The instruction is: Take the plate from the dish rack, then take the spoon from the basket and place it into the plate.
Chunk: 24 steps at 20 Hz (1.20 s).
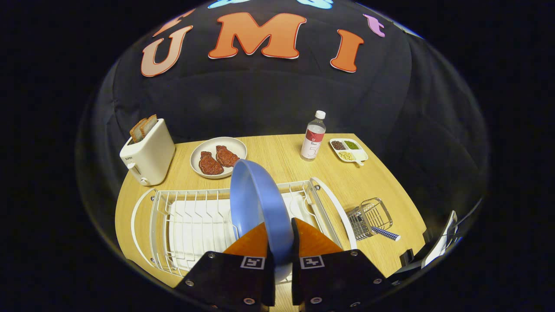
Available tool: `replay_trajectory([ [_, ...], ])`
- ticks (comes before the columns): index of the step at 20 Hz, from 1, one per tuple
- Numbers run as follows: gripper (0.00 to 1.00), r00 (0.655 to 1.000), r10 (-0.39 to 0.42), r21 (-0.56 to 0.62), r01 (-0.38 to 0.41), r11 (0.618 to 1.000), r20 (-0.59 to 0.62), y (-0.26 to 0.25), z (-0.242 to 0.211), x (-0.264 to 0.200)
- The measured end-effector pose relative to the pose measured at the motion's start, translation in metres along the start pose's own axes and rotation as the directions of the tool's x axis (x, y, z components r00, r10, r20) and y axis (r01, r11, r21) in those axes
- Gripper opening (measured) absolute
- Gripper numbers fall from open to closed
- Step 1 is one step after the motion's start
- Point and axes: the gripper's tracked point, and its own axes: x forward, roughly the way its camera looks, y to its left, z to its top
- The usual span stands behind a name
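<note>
I have the fingers (282, 242) clamped on the blue plate (258, 203), one on each face of it, and its lower rim is hidden between them, so I cannot tell whether it touches the rack wires below. The plate stands on edge, nearly upright and leaning a little to the left, a smooth matte blue disc with a raised rim, over the right half of the white wire dish rack (190, 221). The near edge of the rack is cut off behind the fingers. To the right of the rack, on the wooden counter (286, 158), stands a small wire basket (370, 219); a spoon handle (387, 234) with a blue checked pattern pokes out of it toward the right, and the bowl of the spoon is lost among the wires. At the far side of the counter I see a white toaster (149, 156) with bread slices in it, a pale plate with two pieces of meat (218, 157), a clear bottle (313, 138) and a small divided dish of beans (348, 150). At the near right, a white and black object is too cut off to identify.
</note>
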Motion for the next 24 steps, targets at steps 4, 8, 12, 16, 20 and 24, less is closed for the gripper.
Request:
replay_trajectory([
  [4, 0.15, 0.999, -0.043, 0.001, 0.043, 0.999, 0.009, -0.006, 0.005, -0.005],
  [8, 0.15, 0.999, -0.015, 0.039, 0.014, 0.999, 0.033, -0.007, 0.017, -0.016],
  [12, 0.15, 0.999, 0.038, 0.085, -0.041, 0.996, 0.032, -0.019, 0.016, -0.035],
  [16, 0.15, 0.985, 0.170, 0.199, -0.168, 0.965, 0.007, -0.029, 0.002, -0.062],
  [20, 0.15, 0.963, 0.268, 0.271, -0.256, 0.928, -0.008, -0.052, -0.020, -0.085],
  [24, 0.15, 0.932, 0.362, 0.345, -0.330, 0.879, -0.031, -0.070, -0.056, -0.104],
])
